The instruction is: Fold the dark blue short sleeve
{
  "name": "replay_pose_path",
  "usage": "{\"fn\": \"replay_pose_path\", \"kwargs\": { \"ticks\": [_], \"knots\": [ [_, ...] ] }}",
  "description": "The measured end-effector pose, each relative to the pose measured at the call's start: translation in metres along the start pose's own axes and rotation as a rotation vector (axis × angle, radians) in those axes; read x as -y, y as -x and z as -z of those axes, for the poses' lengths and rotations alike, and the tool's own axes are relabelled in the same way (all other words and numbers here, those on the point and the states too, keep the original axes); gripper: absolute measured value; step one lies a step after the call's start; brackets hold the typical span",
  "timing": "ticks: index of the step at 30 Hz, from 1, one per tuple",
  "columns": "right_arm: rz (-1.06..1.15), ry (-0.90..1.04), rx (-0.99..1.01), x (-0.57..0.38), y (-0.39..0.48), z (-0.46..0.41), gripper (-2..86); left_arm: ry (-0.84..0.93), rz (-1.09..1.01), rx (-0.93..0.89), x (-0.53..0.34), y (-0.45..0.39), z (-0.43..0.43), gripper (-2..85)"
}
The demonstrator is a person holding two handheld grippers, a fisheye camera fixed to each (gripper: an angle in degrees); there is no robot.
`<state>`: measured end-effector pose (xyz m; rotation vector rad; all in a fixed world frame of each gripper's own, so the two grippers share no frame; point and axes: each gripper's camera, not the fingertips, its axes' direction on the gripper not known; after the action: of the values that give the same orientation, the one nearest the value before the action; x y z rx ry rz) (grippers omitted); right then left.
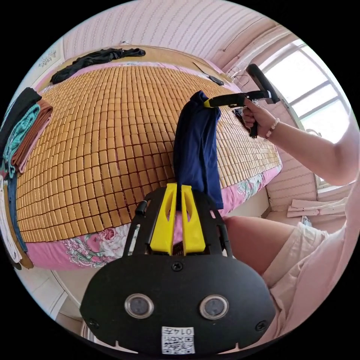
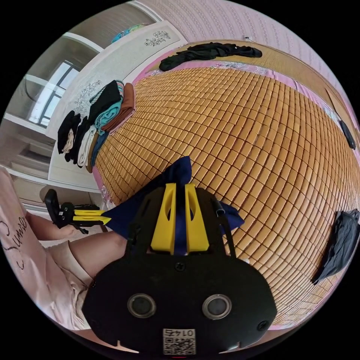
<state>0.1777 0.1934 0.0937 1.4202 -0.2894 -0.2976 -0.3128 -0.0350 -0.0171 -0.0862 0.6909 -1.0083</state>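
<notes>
Open bamboo mat [image 2: 262, 150] ahead; folded stack [image 2: 108, 108] and dark garments [image 2: 210, 52] crowd its edges.

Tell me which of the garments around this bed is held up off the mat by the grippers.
The dark blue shirt: the left gripper and the right gripper each clamp it in the air. The black garment and the folded stack lie on the bed.

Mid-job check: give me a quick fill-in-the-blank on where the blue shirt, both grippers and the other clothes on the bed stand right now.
1. The dark blue shirt hangs lifted between ____ grippers.
2. The left gripper has its yellow jaws ____ on the shirt's edge.
3. The right gripper pinches cloth of ____ colour.
4. The stack of folded clothes lies at the edge of the ____ mat.

Missing words: two; shut; dark blue; bamboo
</notes>
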Motion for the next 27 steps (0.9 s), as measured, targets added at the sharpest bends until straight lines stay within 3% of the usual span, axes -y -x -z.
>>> {"fn": "replay_pose_path", "kwargs": {
  "ticks": [6, 9, 13, 17, 22, 27],
  "knots": [
    [0.003, -0.113, 0.068, 0.026, 0.067, 0.086, 3.1, -0.145, -0.041, 0.039, -0.008, -0.015, 0.138, -0.8],
    [0.143, -0.144, 0.044, 0.089, 0.125, 0.117, 2.9, -0.266, 0.017, 0.089, -0.006, 0.009, 0.203, -0.8],
    [0.395, -0.187, 0.06, 0.223, 0.237, 0.132, 3.3, -0.466, 0.122, 0.219, -0.008, 0.075, 0.292, -0.3],
    [0.602, -0.102, 0.095, 0.386, 0.372, 0.085, 6.5, -0.615, 0.313, 0.415, -0.015, 0.17, 0.35, 4.6],
    [0.559, 0.11, -0.099, 0.489, 0.466, -0.031, 12.5, -0.483, 0.546, 0.422, -0.046, 0.249, 0.336, 10.3],
    [0.504, 0.219, -0.093, 0.412, 0.439, -0.059, 13.8, -0.375, 0.462, 0.401, -0.097, 0.202, 0.325, 9.4]
  ]
}}
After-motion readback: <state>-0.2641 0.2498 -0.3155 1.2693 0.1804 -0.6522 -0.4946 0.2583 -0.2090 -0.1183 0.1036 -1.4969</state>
